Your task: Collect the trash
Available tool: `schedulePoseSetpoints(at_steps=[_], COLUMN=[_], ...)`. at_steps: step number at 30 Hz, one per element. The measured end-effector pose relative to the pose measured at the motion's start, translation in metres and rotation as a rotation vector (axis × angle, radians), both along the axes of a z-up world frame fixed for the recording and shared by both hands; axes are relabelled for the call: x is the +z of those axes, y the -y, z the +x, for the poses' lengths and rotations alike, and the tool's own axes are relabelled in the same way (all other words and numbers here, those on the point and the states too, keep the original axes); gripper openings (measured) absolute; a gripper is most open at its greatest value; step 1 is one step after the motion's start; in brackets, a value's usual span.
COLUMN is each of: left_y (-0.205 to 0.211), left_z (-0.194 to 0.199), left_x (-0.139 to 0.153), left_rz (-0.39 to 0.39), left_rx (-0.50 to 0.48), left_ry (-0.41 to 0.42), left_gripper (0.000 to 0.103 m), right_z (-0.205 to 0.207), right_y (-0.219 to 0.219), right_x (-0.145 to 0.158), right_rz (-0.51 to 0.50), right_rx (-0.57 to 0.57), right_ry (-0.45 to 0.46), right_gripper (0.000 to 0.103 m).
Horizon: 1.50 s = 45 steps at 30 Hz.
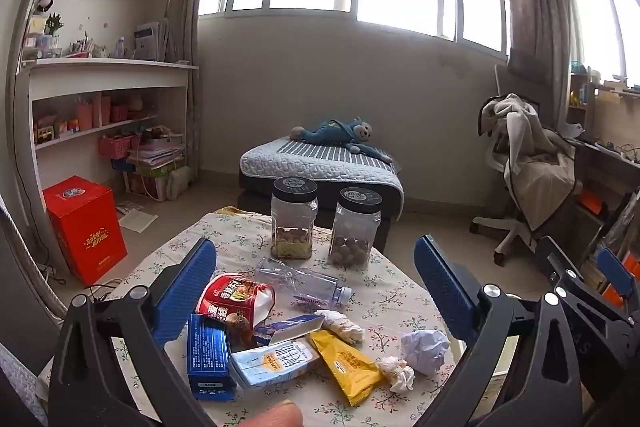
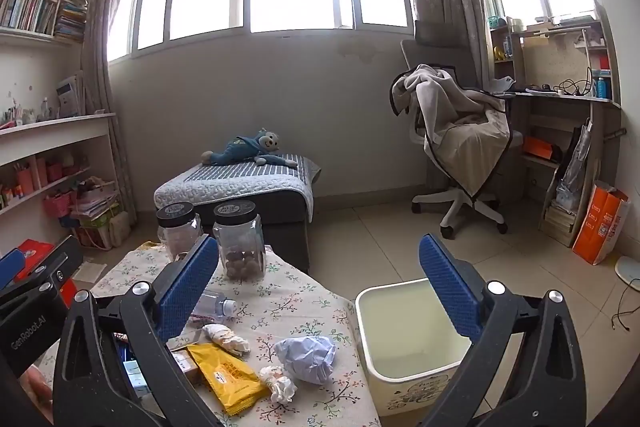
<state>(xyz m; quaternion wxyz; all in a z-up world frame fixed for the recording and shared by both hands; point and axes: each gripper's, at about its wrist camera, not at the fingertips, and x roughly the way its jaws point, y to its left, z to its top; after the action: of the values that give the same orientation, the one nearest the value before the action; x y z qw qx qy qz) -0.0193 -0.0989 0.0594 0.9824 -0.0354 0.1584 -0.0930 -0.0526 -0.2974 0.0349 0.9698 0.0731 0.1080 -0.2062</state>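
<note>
Blue-padded left gripper (image 1: 316, 291) and right gripper (image 2: 320, 287) both hang wide apart, holding nothing. Wrappers, a yellow packet (image 1: 346, 367) and crumpled paper (image 2: 307, 353) litter the near table (image 2: 296, 301); the bin (image 2: 404, 383) stands just right.

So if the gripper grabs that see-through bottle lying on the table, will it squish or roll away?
The plastic bottle looks empty and already dented, so it would probably crumple under the squeeze and feel very light. It lies on its side on the tablecloth, so a nudge might roll it. Its smooth plastic could be a bit slippery.
</note>
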Motion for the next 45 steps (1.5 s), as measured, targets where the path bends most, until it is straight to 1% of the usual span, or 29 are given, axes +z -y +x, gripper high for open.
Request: schedulePoseSetpoints(at_steps=[7,8,10,11,17,29,33,39,45], left_y=[0.000,0.000,0.000,0.000,0.000,-0.001,-0.001,-0.001,0.000], left_z=[0.001,0.001,0.001,0.001,0.001,0.003,0.004,0.005,0.006], left_x=[0.001,0.001,0.001,0.002,0.002,-0.001,-0.002,-0.004,-0.006], left_rz=[-0.001,-0.001,0.001,0.002,0.005,0.010,0.012,0.014,0.019], left_rx=[-0.001,-0.002,-0.001,0.000,-0.001,0.000,0.003,0.006,0.007], left_ry=[-0.005,-0.007,-0.008,-0.005,-0.005,-0.019,-0.020,-0.025,-0.034], left_gripper=[0.096,0.096,0.096,0.096,0.096,0.096,0.096,0.096,0.096], right_z=[0.002,-0.005,-0.004,-0.004,-0.002,-0.001,-0.001,0.000,0.000], right_y=[-0.004,-0.003,-0.003,-0.007,-0.006,-0.006,-0.007,-0.006,-0.007], right_x=[-0.004,0.002,0.003,-0.004,-0.001,-0.006,-0.007,-0.009,-0.011], right_rz=[-0.014,-0.003,-0.002,-0.011,-0.008,0.006,-0.013,0.000,-0.010], right_rx=[0.001,0.006,0.008,0.001,0.009,0.012,0.011,0.013,0.014], right_ry=[0.012,0.001,-0.001,0.018,0.003,-0.004,-0.006,-0.017,-0.034], right_gripper=[0.096,0.096,0.096,0.096,0.096,0.096,0.096,0.096,0.096])
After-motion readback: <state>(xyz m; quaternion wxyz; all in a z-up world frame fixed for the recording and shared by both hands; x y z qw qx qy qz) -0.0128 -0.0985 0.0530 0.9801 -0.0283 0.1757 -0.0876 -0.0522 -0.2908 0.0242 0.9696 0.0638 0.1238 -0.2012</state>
